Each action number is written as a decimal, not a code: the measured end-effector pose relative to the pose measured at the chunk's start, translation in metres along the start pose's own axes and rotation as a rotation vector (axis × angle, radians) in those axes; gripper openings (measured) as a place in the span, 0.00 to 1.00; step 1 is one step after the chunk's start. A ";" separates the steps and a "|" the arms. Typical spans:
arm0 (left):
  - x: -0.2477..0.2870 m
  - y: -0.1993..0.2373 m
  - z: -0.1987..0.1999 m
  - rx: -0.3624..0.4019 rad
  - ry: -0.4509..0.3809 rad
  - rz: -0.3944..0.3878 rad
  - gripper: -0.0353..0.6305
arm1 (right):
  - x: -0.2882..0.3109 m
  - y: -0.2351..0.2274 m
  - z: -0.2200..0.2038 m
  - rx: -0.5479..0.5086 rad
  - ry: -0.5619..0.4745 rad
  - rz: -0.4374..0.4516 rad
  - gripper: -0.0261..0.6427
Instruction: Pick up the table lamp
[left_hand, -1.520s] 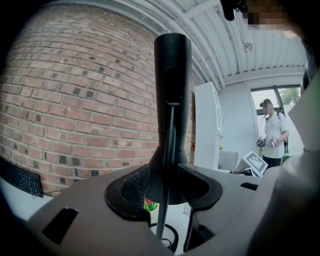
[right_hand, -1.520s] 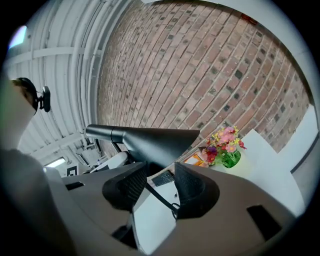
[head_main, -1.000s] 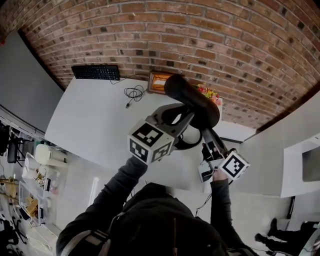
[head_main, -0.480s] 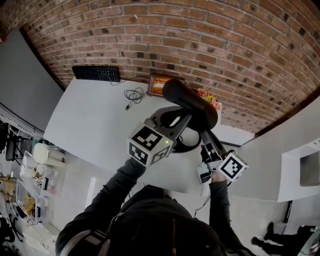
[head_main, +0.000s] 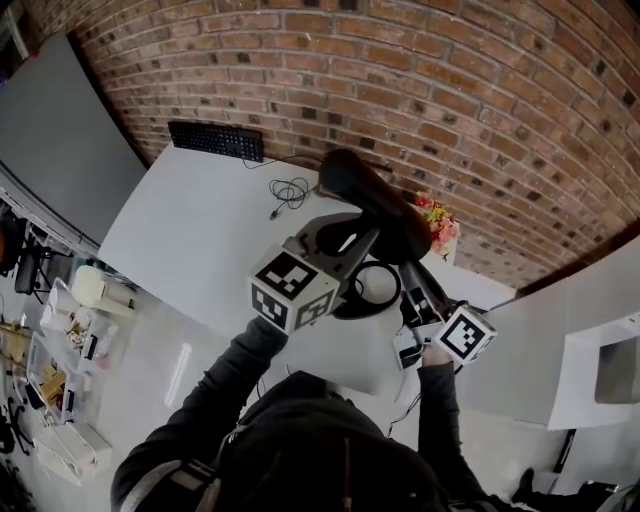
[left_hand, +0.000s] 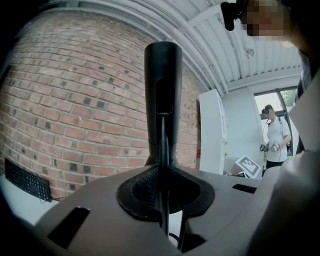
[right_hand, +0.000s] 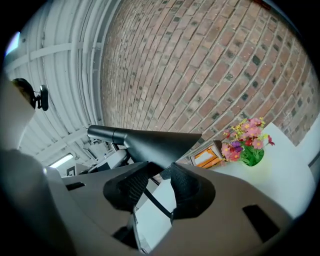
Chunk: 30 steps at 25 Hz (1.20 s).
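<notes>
Matte black tubular table lamp (head_main: 372, 200)

The table lamp (head_main: 372, 203) has a smooth, matt black finish. The table (head_main: 200, 235) is smooth, white, low-sheen. The wall (head_main: 450, 80) is rough red brick. The left gripper (left_hand: 162, 187) has finely textured black pads (left_hand: 144, 186) and a matt grey body.

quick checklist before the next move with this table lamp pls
1. Left gripper shut on the table lamp's thin upright part: ok.
2. Right gripper gripping the lamp: cannot tell. Its jaws stand apart with a thin rod between them.
3. Ring base off the table: cannot tell.
4. Flowers clear of the lamp: cannot tell. They sit close beside it.
5. Loose cable free of the lamp: cannot tell.
</notes>
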<state>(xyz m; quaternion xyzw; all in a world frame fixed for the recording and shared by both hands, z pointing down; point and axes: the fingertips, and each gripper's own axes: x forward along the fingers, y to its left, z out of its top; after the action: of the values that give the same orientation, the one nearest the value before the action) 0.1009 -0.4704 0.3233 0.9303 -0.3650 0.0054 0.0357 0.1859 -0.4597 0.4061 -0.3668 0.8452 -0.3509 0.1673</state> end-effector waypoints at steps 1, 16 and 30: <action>-0.004 0.004 0.003 0.004 -0.004 0.011 0.12 | 0.005 0.004 -0.001 0.000 0.008 0.014 0.24; -0.066 0.057 0.093 0.119 -0.096 0.178 0.12 | 0.090 0.097 0.027 -0.071 0.037 0.274 0.23; -0.068 0.067 0.154 0.182 -0.157 0.215 0.13 | 0.113 0.138 0.076 -0.104 0.008 0.388 0.22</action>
<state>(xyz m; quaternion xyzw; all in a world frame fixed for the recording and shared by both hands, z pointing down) 0.0030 -0.4842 0.1716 0.8828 -0.4622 -0.0307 -0.0782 0.0820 -0.5120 0.2515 -0.2036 0.9177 -0.2693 0.2092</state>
